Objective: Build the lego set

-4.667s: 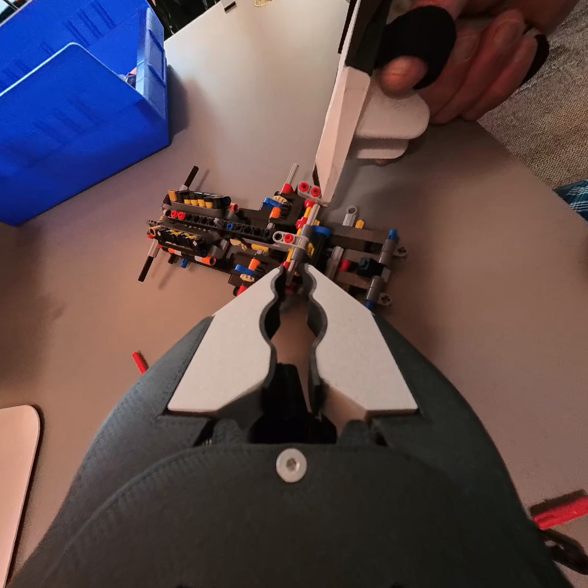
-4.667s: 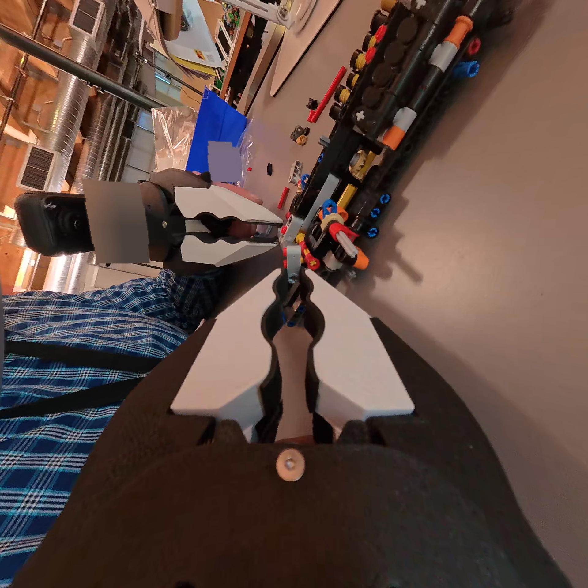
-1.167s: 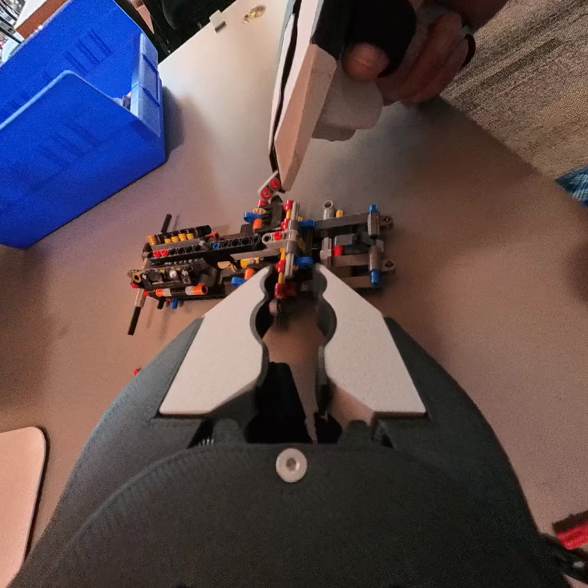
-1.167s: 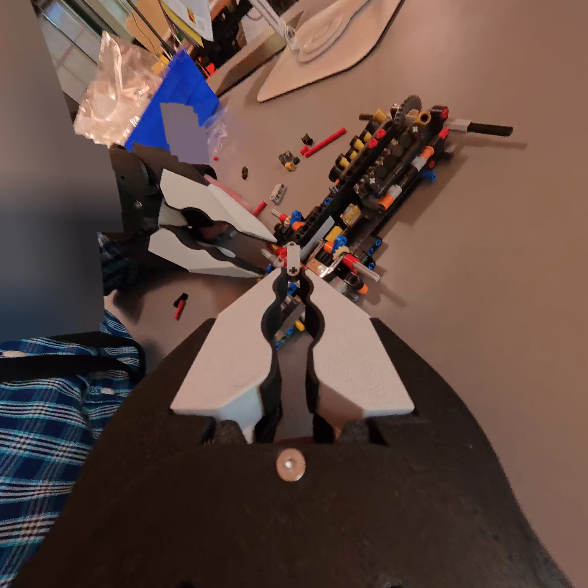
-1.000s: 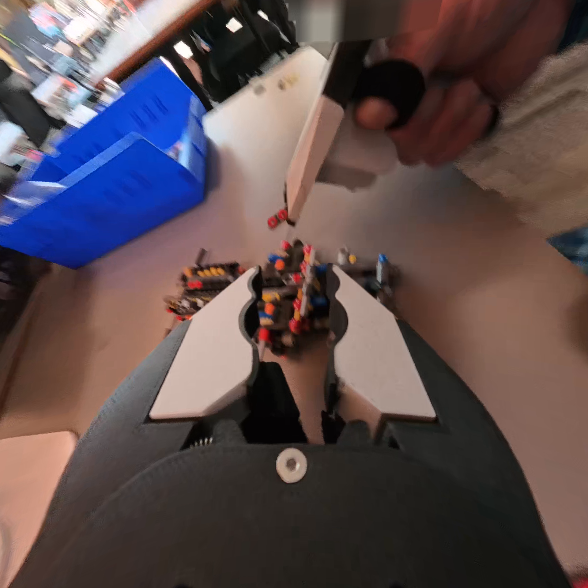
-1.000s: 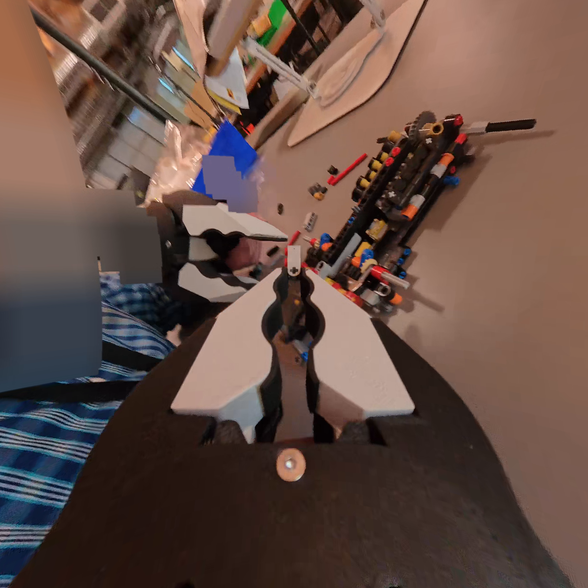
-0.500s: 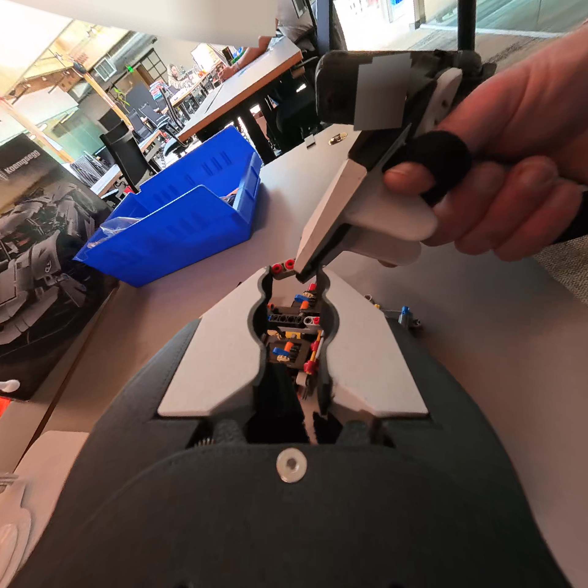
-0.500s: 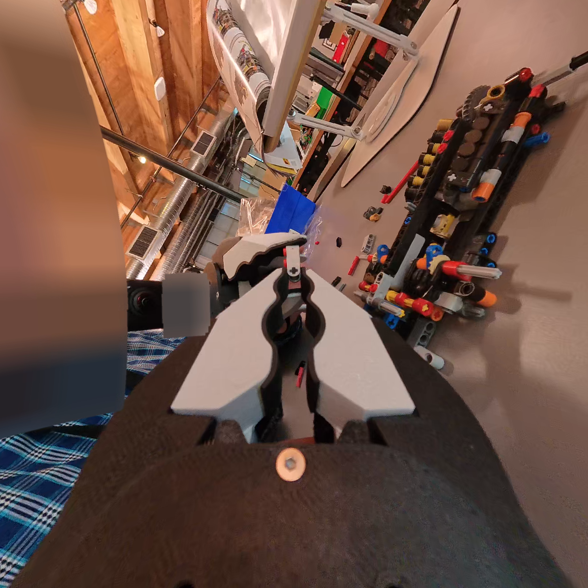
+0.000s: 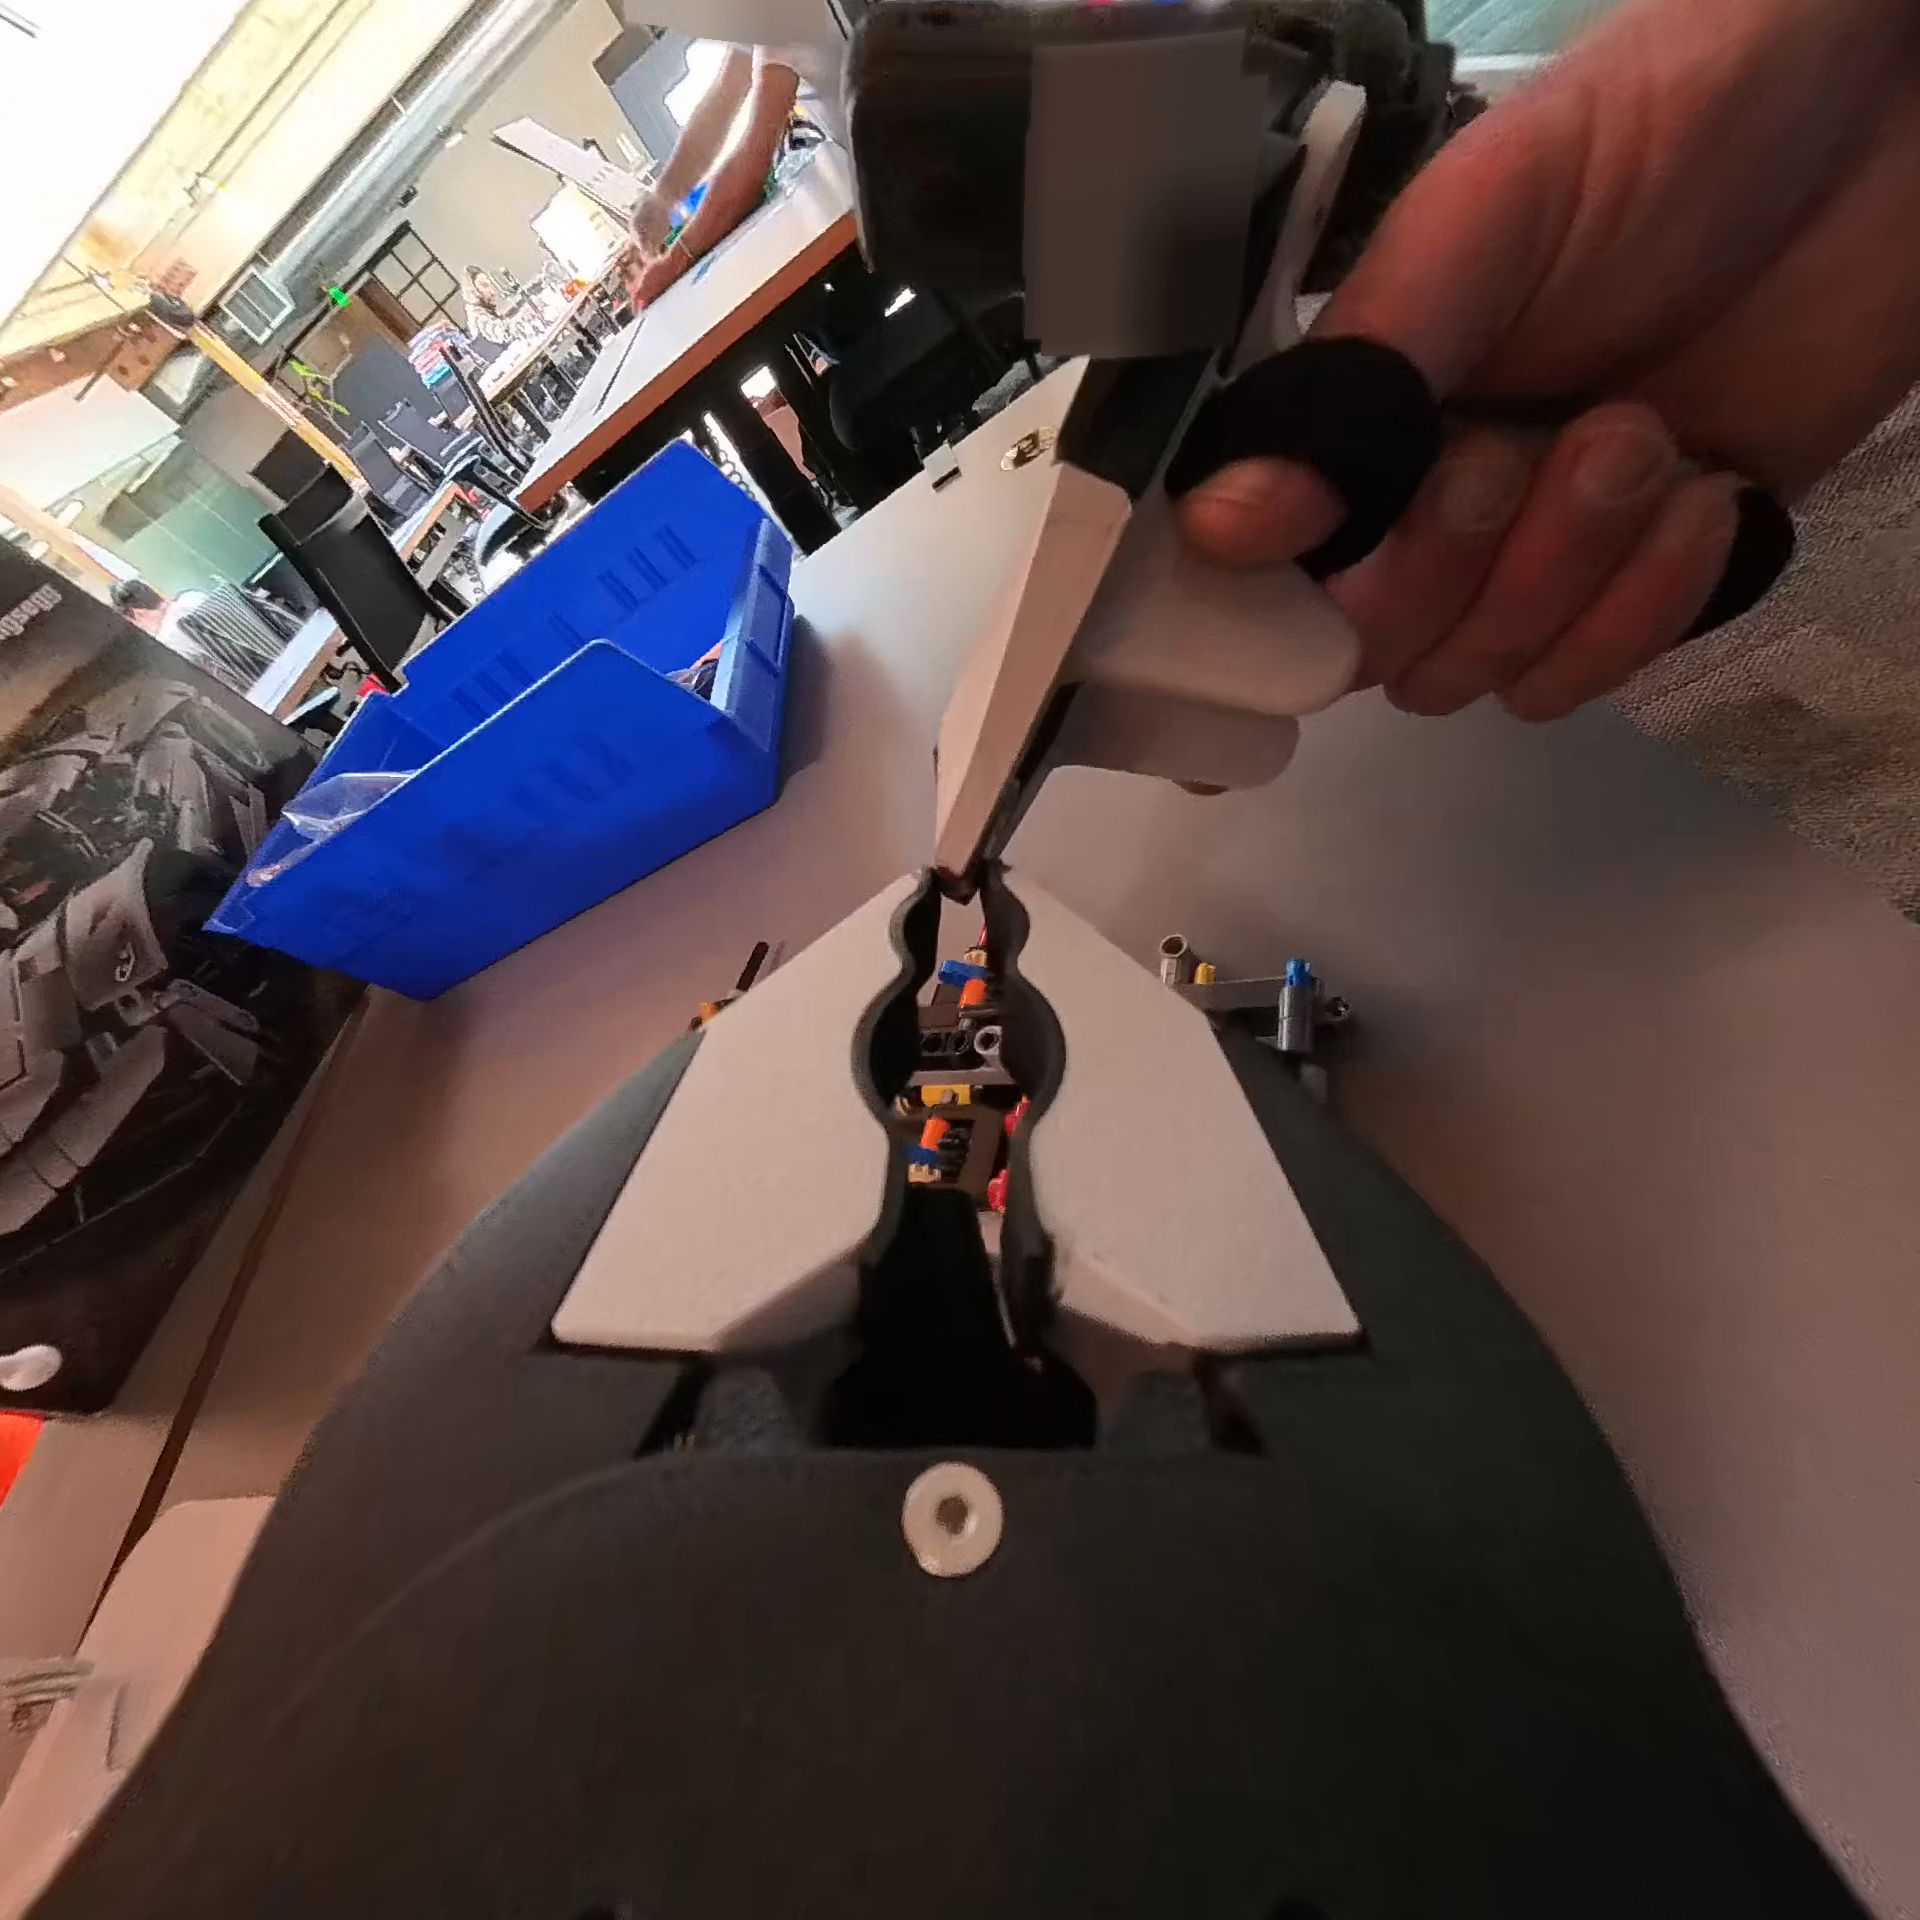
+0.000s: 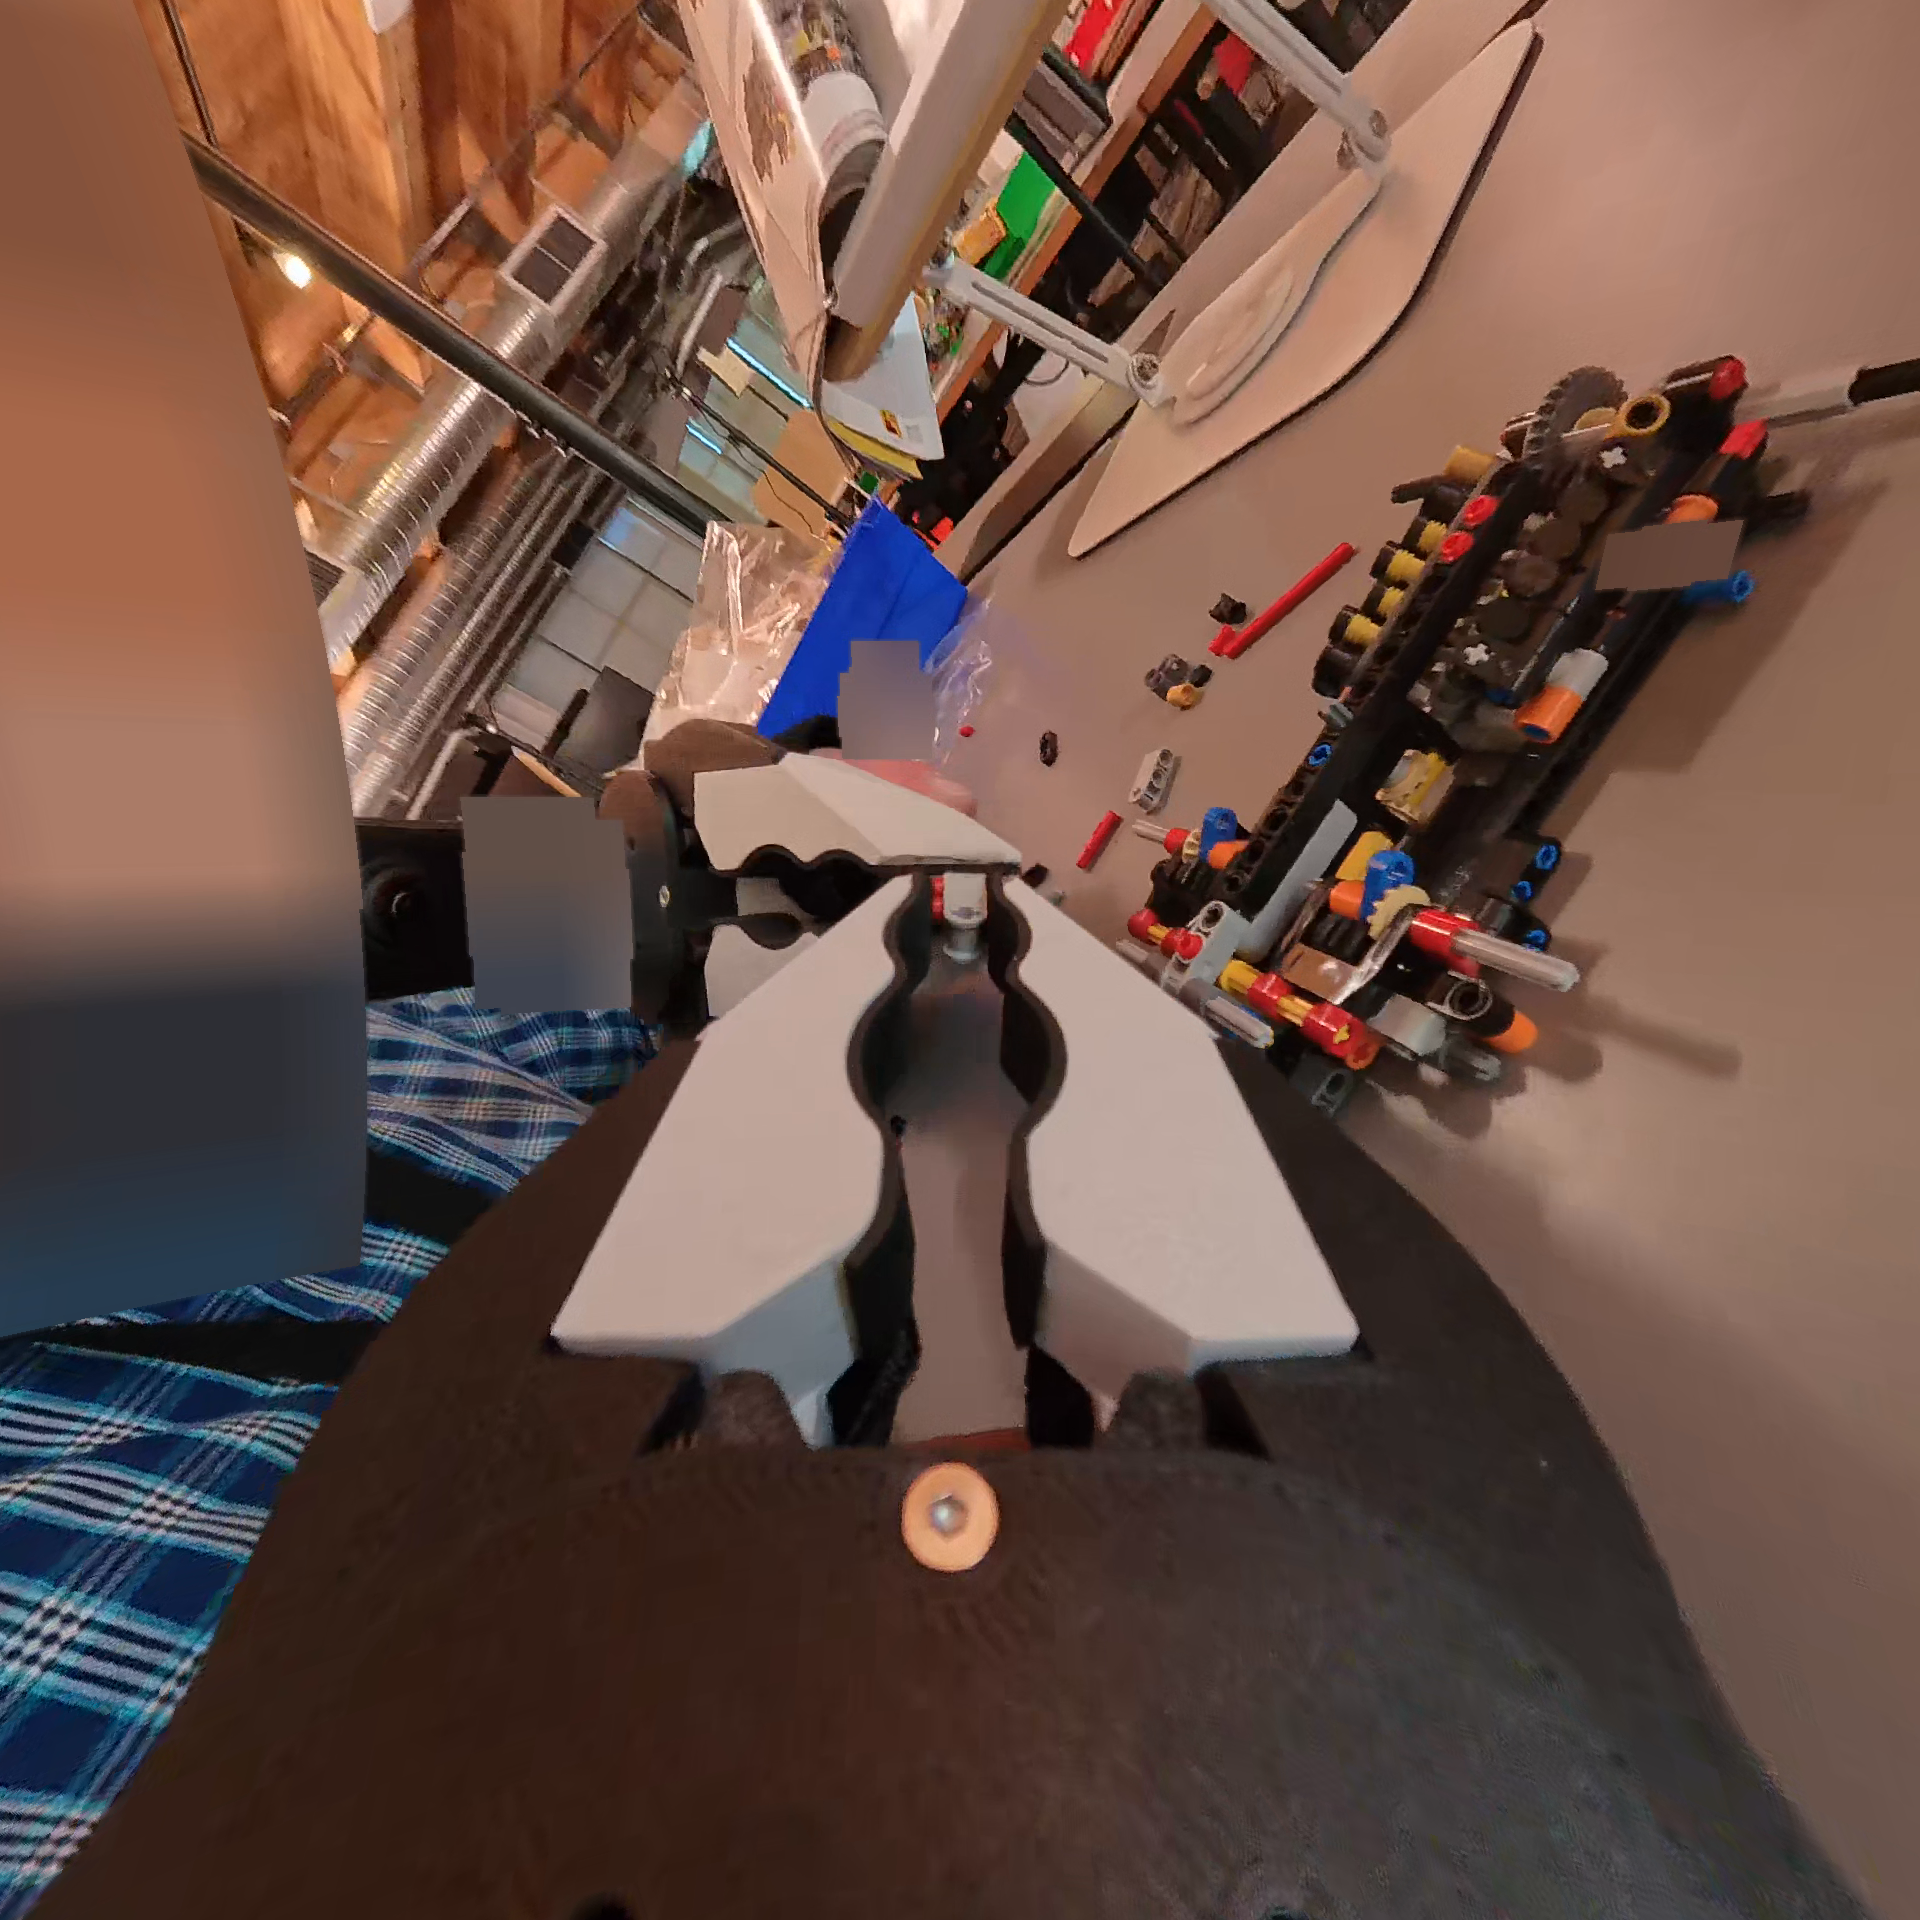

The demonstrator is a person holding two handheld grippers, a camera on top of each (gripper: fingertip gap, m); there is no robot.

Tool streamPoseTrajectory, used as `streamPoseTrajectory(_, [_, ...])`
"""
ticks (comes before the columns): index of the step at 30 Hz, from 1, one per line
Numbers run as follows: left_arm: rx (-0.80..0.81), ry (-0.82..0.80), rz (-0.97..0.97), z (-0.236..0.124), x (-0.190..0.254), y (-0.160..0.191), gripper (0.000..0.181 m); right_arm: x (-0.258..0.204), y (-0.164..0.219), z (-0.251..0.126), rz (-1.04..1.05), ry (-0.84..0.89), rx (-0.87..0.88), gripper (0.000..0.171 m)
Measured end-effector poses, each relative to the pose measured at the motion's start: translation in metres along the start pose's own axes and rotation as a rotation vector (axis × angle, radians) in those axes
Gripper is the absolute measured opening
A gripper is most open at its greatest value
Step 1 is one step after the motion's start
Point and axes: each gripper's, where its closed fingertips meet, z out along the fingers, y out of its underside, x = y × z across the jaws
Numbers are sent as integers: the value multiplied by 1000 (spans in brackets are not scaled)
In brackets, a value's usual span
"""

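Both grippers met tip to tip above the bench (image 9: 1455, 935), apparently passing or mating a small piece in mid-air. The right gripper (image 10: 961, 883) had its fingers nearly pressed together, pinching a small grey connector with a red end (image 10: 962, 902) at the very tips. The left gripper (image 9: 961, 888) had its fingers drawn in close around the same spot, but whether they actually gripped the piece or only touched it could not be told from either view.

To do this step well, I judged that the two tools should line up along one axis, with one gripper steady while the other closed or pushed. The piece was tiny and held only at the tips, so a twist or an early release would probably drop it. Pressure should be light and straight.

The lego assembly (image 10: 1455, 748) lay flat on the bench, well apart from the meeting tips and to the right in the right wrist view. It was a long black beam frame studded with yellow, red, orange and blue pins, a dark gear at its far end and grey axles at the near end. Loose pieces lay beside it, among them a red axle (image 10: 1288, 601). A blue bin (image 9: 540, 727) stood farther off.
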Motion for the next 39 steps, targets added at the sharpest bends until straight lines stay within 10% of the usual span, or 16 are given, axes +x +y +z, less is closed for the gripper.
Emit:
streamPoseTrajectory(25, [23, -15, 190, -10, -2, -2, 7, 0, 1, -7, -72, 7, -110, 23])
streamPoseTrajectory(32, [21, 36, 122, -10, -2, -1, 7, 3, -6, -16, -389, 170, -108, 15])
streamPoseTrajectory(39, [-55, 212, 144, -13, 9, 9, 6, 0, 7, -16, -1153, 338, -408, 12])
